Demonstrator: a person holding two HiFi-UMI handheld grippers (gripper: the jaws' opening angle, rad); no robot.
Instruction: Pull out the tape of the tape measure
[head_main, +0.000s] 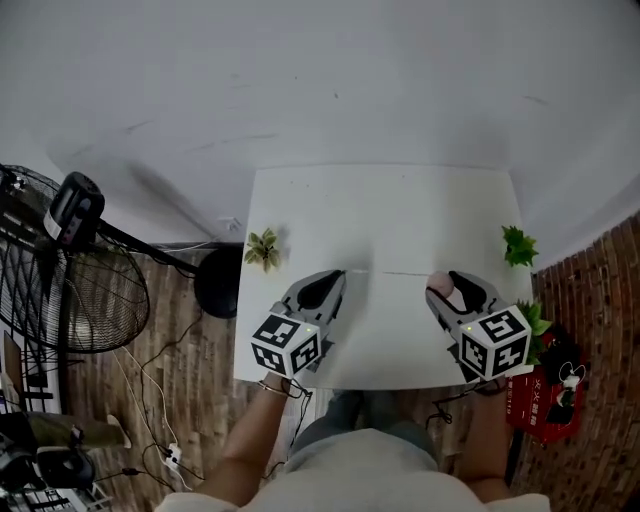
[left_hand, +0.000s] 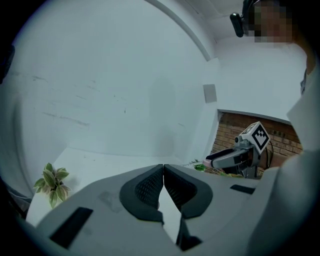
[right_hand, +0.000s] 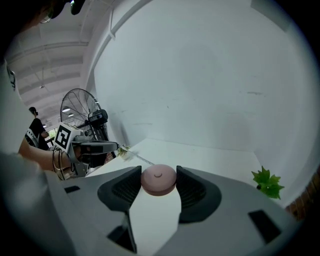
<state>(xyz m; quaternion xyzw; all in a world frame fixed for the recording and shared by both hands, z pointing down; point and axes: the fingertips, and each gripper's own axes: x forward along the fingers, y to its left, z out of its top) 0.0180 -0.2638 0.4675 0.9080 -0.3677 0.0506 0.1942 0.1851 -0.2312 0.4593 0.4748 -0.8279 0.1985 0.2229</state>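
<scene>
The tape measure (right_hand: 158, 180), a small round pink case, sits gripped between the jaws of the right claw (right_hand: 158, 173) above the near right part of the desk (head_main: 400, 210). The jaws press on its two sides, which leaves its face free and, it seems, the slot clear for the tape to run out. The left claw (left_hand: 163, 171) hangs over the near left part of the desk with its jaws clenched tight together. In the head view a thin tape (head_main: 385, 272) runs from the case to its tips, so it is judged to be pinching the tape's end, though its own view shows no strip between the pads. The two claws face each other, well apart, with the tape stretched between them. Farther back, one small plant (head_main: 263, 248) stands at the left edge and another plant (head_main: 518, 245) at the right edge, both out of the tape's path.
</scene>
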